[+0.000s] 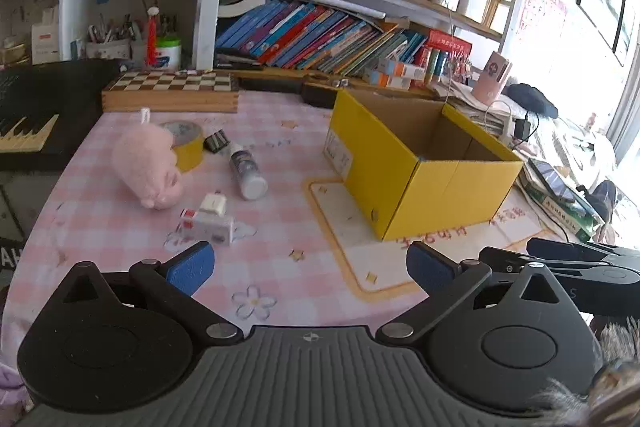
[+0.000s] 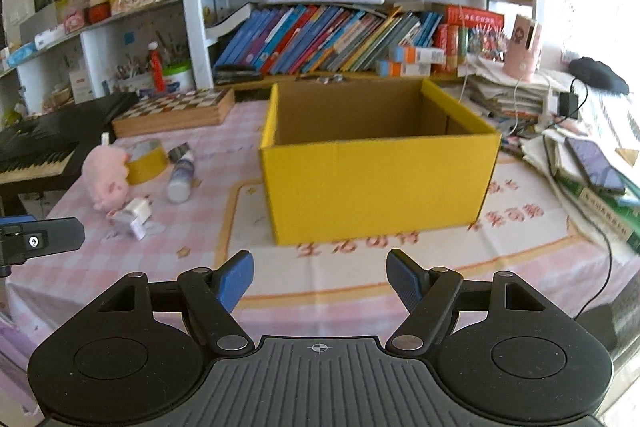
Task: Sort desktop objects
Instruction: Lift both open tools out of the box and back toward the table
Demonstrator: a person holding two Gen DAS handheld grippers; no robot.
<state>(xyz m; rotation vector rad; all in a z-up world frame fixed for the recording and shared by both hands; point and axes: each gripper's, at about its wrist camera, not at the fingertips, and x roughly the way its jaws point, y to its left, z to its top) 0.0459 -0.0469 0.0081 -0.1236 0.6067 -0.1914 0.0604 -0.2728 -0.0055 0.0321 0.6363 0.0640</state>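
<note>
Both held wide apart, gripping nothing: left gripper (image 1: 310, 269), right gripper (image 2: 320, 277). Beyond, open yellow box (image 2: 376, 183), seemingly empty; pink plush (image 1: 146, 169) lying left.

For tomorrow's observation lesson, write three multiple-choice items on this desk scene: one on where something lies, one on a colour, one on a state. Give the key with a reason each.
1. Where does the pink plush pig lie?
A. inside the box
B. on the tablecloth, against the tape roll
C. on the chessboard

2. What colour is the outside of the cardboard box?
A. yellow
B. red
C. white

3. What is the state of the left tool and the right tool?
A. both shut on objects
B. left holds the glue bottle
C. both open, holding nothing

Key:
1 B, the pig rests on the pink checked cloth, touching the yellow tape roll.
2 A, its outer walls are yellow and only the inside is brown.
3 C, the blue pads stand wide apart in both wrist views, and the white bottle lies on the cloth.
</note>
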